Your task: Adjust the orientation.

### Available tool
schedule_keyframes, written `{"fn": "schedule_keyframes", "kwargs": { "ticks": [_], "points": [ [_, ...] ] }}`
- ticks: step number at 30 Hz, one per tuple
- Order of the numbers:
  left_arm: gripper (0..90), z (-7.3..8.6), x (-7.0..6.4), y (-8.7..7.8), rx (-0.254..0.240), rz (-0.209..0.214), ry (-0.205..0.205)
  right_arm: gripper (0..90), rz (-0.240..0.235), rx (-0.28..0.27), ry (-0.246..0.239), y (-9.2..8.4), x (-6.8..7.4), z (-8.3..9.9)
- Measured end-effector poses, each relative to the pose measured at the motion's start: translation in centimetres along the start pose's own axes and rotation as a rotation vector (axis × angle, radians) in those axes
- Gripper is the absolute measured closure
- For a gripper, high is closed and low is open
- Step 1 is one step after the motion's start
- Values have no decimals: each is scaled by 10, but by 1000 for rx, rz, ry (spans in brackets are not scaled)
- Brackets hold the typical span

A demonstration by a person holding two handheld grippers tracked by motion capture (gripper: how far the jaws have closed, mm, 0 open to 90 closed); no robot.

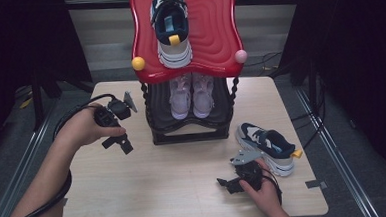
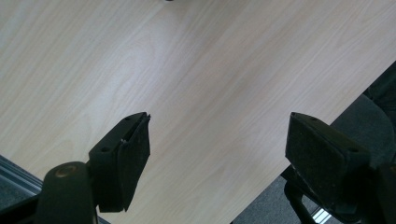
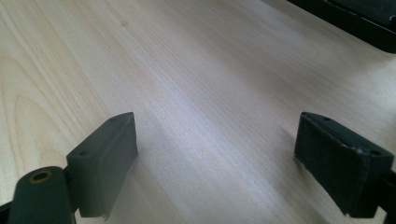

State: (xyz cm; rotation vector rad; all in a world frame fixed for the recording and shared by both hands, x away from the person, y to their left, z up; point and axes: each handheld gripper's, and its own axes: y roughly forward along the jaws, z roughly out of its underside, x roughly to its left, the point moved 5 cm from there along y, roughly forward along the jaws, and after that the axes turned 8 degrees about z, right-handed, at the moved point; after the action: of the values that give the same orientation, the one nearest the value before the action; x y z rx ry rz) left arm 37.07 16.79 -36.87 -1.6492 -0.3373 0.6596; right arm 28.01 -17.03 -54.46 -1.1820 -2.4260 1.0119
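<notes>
At the left of the high view, the left gripper (image 1: 116, 127) hangs above the wooden table (image 1: 174, 174), held by the left hand (image 1: 84, 126); its cable loops off toward the bottom edge, where the forearm is cut off. In the left gripper view its two black jaws stand wide apart with bare tabletop between them, and the table's edge crosses the lower right corner.

In the middle stands a black two-tier rack (image 1: 189, 123) with a red wavy top shelf (image 1: 212, 32). One navy and white sneaker (image 1: 171, 27) sits on the red shelf, its heel end cut off by the frame's top. A pale pink pair of shoes (image 1: 191, 96) rests underneath, their rear halves hidden by the shelf.

To the right, the second navy sneaker (image 1: 267, 145) lies on the table, just beside the right gripper (image 1: 230, 182). The right hand (image 1: 263, 192) partly covers that gripper; its jaws stand wide, nothing between them, low over the wood.
</notes>
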Motion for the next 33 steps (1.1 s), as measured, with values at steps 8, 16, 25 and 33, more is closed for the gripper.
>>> {"fn": "schedule_keyframes", "kwargs": {
  "ticks": [8, 16, 25, 33],
  "points": [
    [218, 1, 6, 21, -4, 15, -6, 127, -3, -1, -1, 0, 0, 0],
    [218, 0, 12, 48, -32, 9, -4, 127, -2, 1, 0, 0, 0, 0],
    [214, -1, 14, 74, -60, 30, -3, 127, -4, 3, 0, 0, 1, 0],
    [206, -3, 16, 98, -128, 21, 8, 127, -7, 1, -1, 0, 1, 0]
  ]
}}
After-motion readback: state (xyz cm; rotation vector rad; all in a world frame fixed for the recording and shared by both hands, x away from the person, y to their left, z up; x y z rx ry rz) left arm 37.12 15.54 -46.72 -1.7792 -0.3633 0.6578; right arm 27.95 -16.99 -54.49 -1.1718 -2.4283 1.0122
